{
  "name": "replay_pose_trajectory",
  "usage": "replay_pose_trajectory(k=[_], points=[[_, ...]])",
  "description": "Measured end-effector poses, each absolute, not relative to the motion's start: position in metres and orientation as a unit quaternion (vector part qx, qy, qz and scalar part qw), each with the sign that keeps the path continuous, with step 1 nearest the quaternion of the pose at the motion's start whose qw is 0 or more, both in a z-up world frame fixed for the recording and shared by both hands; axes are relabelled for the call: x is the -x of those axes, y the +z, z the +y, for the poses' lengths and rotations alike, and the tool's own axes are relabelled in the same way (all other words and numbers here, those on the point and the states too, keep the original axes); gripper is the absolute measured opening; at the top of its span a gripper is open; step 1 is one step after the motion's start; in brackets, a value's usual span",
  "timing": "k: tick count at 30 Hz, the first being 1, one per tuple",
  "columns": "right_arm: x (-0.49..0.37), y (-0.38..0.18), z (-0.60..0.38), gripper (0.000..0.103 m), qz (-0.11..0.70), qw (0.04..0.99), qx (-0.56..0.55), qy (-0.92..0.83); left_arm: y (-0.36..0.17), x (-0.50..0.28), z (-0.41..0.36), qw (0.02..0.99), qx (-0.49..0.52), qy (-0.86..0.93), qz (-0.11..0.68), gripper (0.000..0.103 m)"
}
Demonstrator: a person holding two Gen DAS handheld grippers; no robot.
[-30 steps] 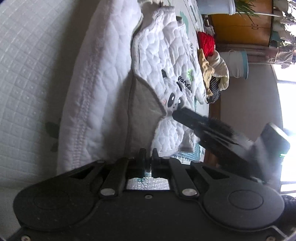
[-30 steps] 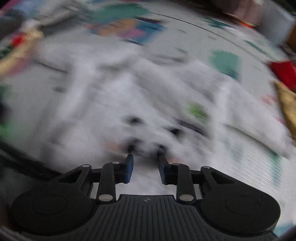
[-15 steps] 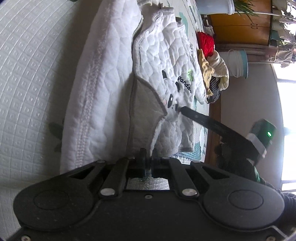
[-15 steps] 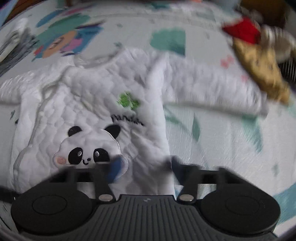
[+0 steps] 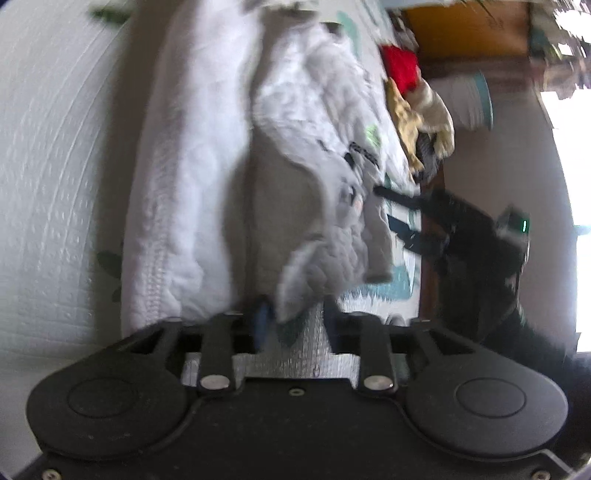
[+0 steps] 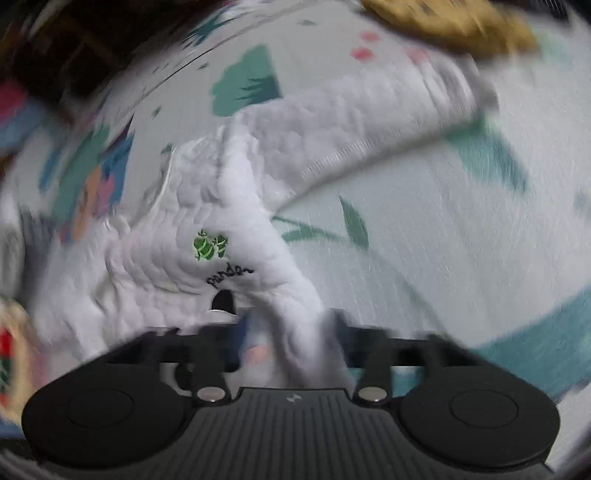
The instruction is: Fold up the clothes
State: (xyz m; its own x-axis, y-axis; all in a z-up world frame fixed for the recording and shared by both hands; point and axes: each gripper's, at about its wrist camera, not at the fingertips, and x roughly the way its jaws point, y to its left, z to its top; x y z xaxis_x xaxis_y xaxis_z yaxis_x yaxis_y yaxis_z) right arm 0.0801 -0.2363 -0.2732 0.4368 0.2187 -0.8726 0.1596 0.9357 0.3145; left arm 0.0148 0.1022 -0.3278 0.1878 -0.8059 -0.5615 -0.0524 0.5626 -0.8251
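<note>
Half a second ago the left gripper (image 5: 295, 317) sat pinched tight on the hem corner of the white quilted panda top (image 5: 207, 173); now its jaws are opening, and the corner hangs loose in the gap with neither pad pressing it. Across the garment, the right gripper (image 6: 291, 328) has swung round from the panda face to the side edge of the panda top (image 6: 221, 206), and its jaws are opening too, a ridge of quilted fabric standing between them, ungripped as far as the blur allows. In the right wrist view the garment lies spread on the patterned play mat (image 6: 443, 240), body from 9 to 6 o'clock, one sleeve (image 6: 369, 125) running out toward 1 o'clock, close to a mustard cloth (image 6: 454, 18) at the rim. In the left wrist view it runs from 6 to 12 o'clock, and a heap of other clothes (image 5: 413, 99) sits at 2 o'clock. I judge the top light, soft and floppy, padded enough to hold a rounded crease but sure to sag between two holds. Stitched hems, cuffs and the side seam look like the firmest, least slippery places to pinch.
</note>
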Motion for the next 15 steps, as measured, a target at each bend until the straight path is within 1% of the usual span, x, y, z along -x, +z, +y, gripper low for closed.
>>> replay_pose_trajectory(k=[3,4,5,8,11,12,15], points=[[-0.08,-0.253,-0.226,0.069,0.494,0.864,-0.099,0.017,-0.305,-0.019,0.112,0.708,0.336,-0.282,0.554,0.044],[-0.08,-0.248,-0.22,0.065,0.482,0.872,-0.08,0.028,-0.299,-0.022,0.118,0.719,0.335,-0.275,0.543,0.044],[-0.081,-0.242,-0.214,0.057,0.472,0.879,-0.06,0.045,-0.294,-0.026,0.125,0.728,0.34,-0.266,0.532,0.044],[-0.075,-0.237,-0.18,0.041,0.458,0.881,-0.009,0.121,-0.284,-0.045,0.139,0.751,0.349,-0.246,0.503,0.042],[-0.06,-0.248,-0.135,0.038,0.465,0.861,0.029,0.202,-0.28,-0.076,0.135,0.778,0.31,-0.253,0.484,0.037],[-0.054,-0.253,-0.12,0.038,0.468,0.854,0.039,0.225,-0.28,-0.088,0.131,0.786,0.291,-0.256,0.481,0.037],[-0.034,-0.26,-0.085,0.038,0.471,0.84,0.058,0.263,-0.291,-0.123,0.114,0.804,0.226,-0.251,0.49,0.035]])
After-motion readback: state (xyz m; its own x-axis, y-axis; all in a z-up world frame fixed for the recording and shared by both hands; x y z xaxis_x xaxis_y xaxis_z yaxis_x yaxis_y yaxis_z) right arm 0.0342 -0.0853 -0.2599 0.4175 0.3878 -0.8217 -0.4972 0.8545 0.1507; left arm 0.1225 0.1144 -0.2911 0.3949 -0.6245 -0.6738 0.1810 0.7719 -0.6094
